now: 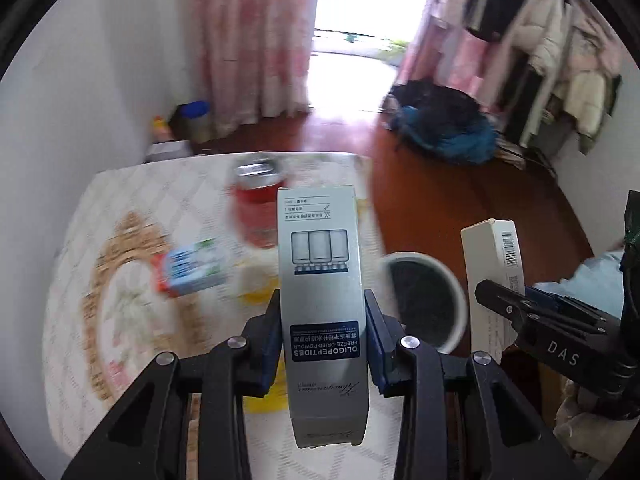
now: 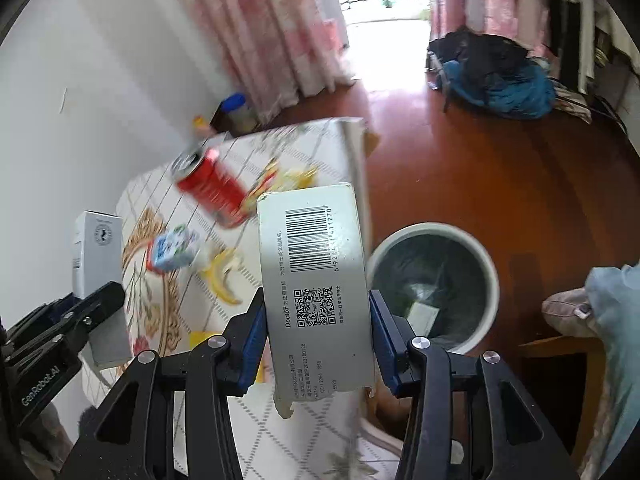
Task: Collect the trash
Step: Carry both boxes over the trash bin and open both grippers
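Got a box in each hand right now. My left gripper (image 1: 323,344) is clamped on a silver carton (image 1: 322,304), blue pads squeezing both sides; the dark label reads "OLIGOPEPTIDES FREEZE-DRIED POWDER", upside down from my angle, with a script logo I can't make out. My right gripper (image 2: 318,344) is pinched on a white toothpaste-type box (image 2: 316,280) showing a barcode, a QR code and the word "Doctor" next to Chinese text; its near flap is torn open. From the left wrist view the other tool's arm says "DAS", and from the right view the left one says "GenRobot.AI". Both boxes hang over the table's (image 2: 320,452) right edge, near the white trash bin (image 2: 434,232), which sits on the wooden floor (image 2: 500,168) just beside the table, with a black liner and a pale scrap inside. Still on the patterned cloth: a red soda can (image 2: 212,188), a small blue-and-white carton (image 2: 174,248) and a banana peel (image 2: 224,276), all blurry. Plenty of open floor past the bin.
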Motion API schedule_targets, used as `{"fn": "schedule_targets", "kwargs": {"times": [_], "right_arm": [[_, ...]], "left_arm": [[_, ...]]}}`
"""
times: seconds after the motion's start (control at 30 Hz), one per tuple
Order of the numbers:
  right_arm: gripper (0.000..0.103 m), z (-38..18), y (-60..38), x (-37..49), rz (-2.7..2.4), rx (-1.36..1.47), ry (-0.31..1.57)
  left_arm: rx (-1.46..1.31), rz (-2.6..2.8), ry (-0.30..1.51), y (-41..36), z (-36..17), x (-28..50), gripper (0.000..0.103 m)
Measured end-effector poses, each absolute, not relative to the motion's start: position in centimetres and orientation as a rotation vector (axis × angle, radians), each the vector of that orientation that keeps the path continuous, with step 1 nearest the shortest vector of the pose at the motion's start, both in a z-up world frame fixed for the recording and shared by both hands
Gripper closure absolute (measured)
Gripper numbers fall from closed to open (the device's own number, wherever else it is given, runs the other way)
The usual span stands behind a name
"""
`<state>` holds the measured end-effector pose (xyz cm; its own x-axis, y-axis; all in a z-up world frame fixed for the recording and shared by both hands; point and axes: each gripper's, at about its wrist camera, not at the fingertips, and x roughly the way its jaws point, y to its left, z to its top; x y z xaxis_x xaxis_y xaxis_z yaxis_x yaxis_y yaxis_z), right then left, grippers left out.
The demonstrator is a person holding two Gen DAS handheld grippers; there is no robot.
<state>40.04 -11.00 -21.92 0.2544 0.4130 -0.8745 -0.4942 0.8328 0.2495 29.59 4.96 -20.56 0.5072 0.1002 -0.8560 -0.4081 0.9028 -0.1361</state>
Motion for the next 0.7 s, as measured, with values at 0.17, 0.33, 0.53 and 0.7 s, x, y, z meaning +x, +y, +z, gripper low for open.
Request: {"fn": "schedule_targets", "kwargs": {"times": [0.17,0.33,0.53,0.7], "right_arm": [[0.053,-23.4,-17.0,44.1,0.504,-0.011,1.179],[0.053,-28.2,-22.0,47.7,0.400,0.049,1.264],[0.053,-35.5,-25.7,50.8,0.326,0.137,1.394],[0.053,-39.7,-26.3,52.7,0.303,0.171,1.449]], "left_arm": [[-0.336,0.166,1.049,1.0,-23.2,36.5,0.071],[-0.391,0.044,1.173,-1.5,-27.4,42.6,0.070],[-0.453,-0.021,1.324,-2.7,-33.4,48.7,0.068],[-0.419,-0.008,1.397,-3.6,-35.2,50.7,0.066]]}}
